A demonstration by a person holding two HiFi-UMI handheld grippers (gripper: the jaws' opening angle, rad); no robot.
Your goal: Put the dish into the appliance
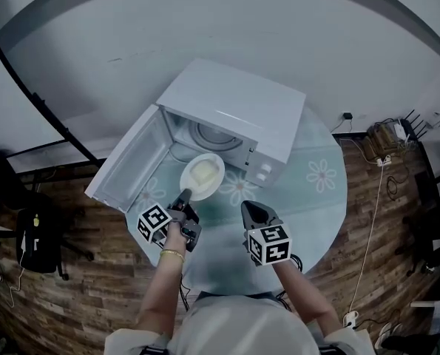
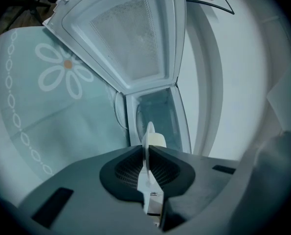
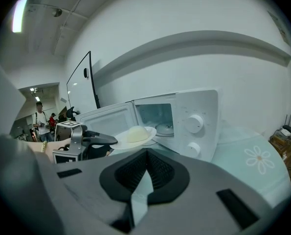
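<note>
One dish in left gripper; one microwave; right gripper closed, empty.

The microwave has a smooth, faintly glossy white shell, the dish looks like glazed ceramic, the tablecloth is smooth and slightly shiny, the floor is grained wood, and the left gripper is matt grey plastic with ribbed black pads.

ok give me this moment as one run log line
left gripper: shut on plate rim | right gripper: shut, empty | microwave: door open | plate: held at the opening, not yet inside
</note>
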